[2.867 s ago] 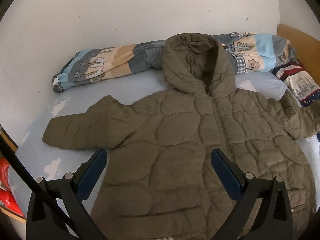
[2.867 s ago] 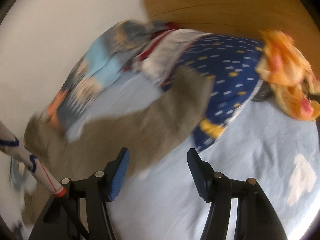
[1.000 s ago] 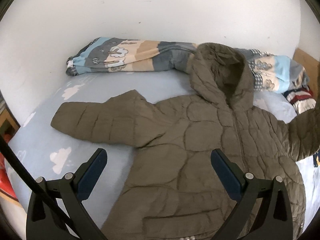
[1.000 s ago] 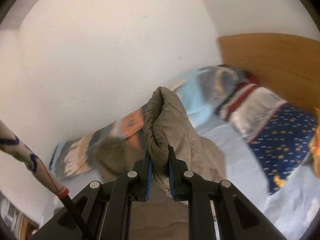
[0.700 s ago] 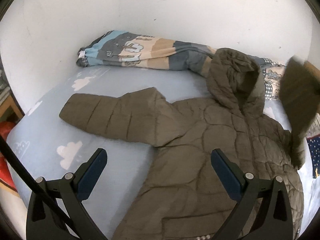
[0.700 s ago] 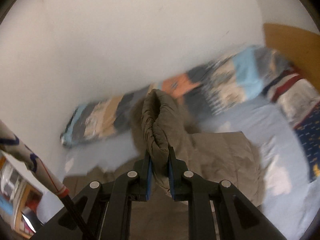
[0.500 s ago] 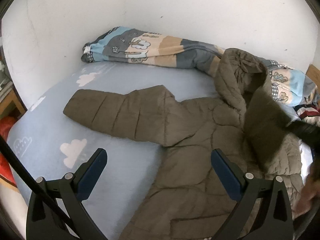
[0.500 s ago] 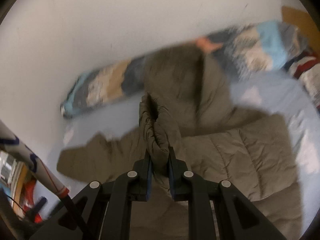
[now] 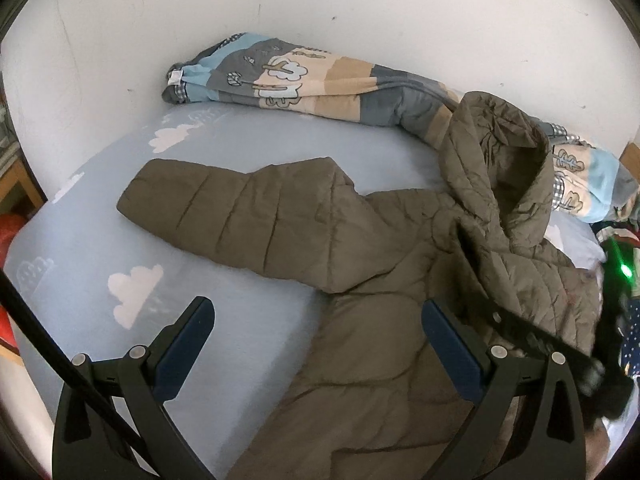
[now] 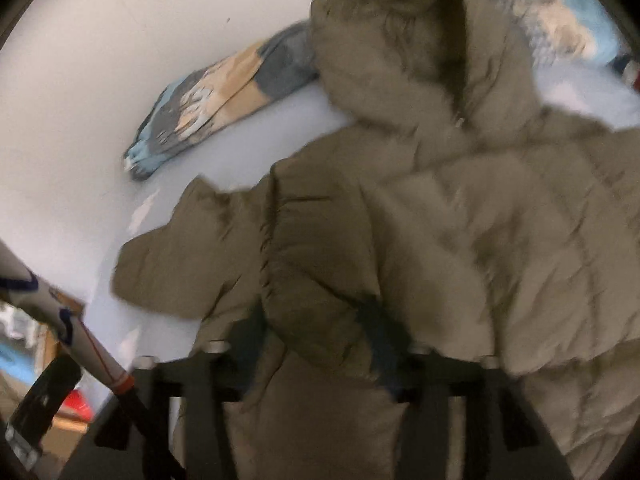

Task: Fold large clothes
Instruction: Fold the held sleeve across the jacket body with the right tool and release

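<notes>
The puffy jacket (image 9: pixel 380 320) looks soft and light; grab its cuffs. The right gripper (image 10: pixel 316 332) is opening, letting the sleeve (image 10: pixel 320 280) go. The left gripper (image 9: pixel 316 344) is spread wide, empty.

Left wrist view looks steeply down from the bed's (image 9: pixel 240 152) near side, toward the wall (image 9: pixel 360 8). Right wrist view, blurred, sits closer in over the jacket (image 10: pixel 460 208), angled likewise. Both share the jacket (image 9: pixel 380 280), the patterned quilt (image 9: pixel 304 80) and the wall.

Olive puffer jacket (image 9: pixel 384 280) on blue bed sheet (image 9: pixel 240 152), open left tongs (image 9: pixel 316 344) above
</notes>
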`<state>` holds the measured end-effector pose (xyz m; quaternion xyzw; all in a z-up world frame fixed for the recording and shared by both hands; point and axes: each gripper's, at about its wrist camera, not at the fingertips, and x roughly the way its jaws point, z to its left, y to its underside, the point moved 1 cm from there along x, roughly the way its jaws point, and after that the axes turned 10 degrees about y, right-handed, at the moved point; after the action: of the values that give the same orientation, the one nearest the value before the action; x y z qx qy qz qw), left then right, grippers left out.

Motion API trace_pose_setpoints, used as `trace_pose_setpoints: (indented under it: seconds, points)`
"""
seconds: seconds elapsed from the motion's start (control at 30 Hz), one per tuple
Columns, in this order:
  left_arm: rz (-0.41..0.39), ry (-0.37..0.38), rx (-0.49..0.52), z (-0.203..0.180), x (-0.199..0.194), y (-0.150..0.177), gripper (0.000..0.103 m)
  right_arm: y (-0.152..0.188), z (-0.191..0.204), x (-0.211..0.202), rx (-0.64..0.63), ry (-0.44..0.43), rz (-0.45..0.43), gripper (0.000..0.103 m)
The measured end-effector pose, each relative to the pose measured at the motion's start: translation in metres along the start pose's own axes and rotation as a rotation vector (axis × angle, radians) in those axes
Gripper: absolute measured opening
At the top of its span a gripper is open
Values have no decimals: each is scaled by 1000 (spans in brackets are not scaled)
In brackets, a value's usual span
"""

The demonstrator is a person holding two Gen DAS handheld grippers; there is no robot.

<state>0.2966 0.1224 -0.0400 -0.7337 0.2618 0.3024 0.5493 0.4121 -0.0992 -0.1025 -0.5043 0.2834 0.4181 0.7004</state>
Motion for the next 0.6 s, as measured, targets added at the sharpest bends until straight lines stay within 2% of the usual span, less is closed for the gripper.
trace_pose_setpoints:
  seconds: [0.13,0.2,0.33,0.4,0.43,0.47,0.53,0.6]
  points:
    - [17,15,1,-8,12,-3,103,9,-13,-43,-40,-40,-32,58]
    - [46,33,23,-17,25,-3,103,13,-28,-71,-33,-20,-88,58]
    - [76,64,76,-43,45,0,103,19,-95,-125,38,102,-189,58]
    - [112,73,99,-58,59,7,103,20,-136,-139,73,208,-220,58]
    - [132,79,104,-63,65,10,103,18,-160,-141,107,268,-229,54]
    - [148,78,111,-70,72,13,103,15,-178,-140,132,305,-237,42]
    - [144,55,139,-81,80,17,103,4,-210,-130,171,357,-215,31]
    - [144,31,171,-90,89,21,103,-4,-231,-121,211,383,-203,25]
